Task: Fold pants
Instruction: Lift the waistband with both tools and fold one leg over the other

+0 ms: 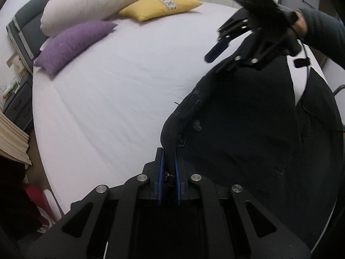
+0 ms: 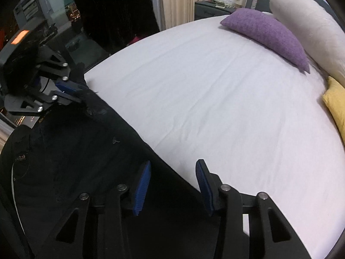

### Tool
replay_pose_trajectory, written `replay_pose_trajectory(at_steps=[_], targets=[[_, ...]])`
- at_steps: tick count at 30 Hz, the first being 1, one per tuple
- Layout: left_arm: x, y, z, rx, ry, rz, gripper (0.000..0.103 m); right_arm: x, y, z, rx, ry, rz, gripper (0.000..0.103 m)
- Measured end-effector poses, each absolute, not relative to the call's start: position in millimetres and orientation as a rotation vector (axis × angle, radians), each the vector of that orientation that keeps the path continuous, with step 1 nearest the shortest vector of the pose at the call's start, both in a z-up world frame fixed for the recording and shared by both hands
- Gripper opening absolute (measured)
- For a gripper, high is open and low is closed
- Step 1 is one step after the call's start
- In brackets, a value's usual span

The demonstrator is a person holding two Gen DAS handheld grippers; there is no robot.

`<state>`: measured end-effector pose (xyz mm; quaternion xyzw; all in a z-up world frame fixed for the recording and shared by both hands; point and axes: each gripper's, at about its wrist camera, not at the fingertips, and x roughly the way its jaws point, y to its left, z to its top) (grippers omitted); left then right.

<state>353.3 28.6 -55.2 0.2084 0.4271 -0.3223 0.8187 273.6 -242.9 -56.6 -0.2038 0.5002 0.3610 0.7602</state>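
So the left gripper (image 1: 169,168) is clamped tight on a bunched edge of the black pants (image 1: 248,125), which fill the lower right of the left wrist view. The right gripper (image 2: 172,185) has its blue pads apart, straddling the pants' edge without pressing. Loads of bare white sheet (image 2: 215,108) runs to the pillows (image 2: 267,32) at upper right.
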Motion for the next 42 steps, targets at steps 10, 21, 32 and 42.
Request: replay_pose_trajectory(at_steps=[10, 21, 32, 42], targets=[[307, 16, -55, 0.44, 0.886, -0.701, 0.007, 283, -225, -76, -0.548, 1.188, 0.857, 0.025], [304, 24, -42, 0.421, 0.854, -0.685, 0.007, 262, -229, -48, -0.596, 1.124, 0.841, 0.006], [254, 31, -23, 0.436, 0.817, -0.687, 0.007, 203, -233, -20, -0.472, 1.024, 0.759, 0.004], [184, 43, -11, 0.442, 0.803, -0.742, 0.007, 161, -207, -21, -0.316, 1.09, 0.816, 0.004]])
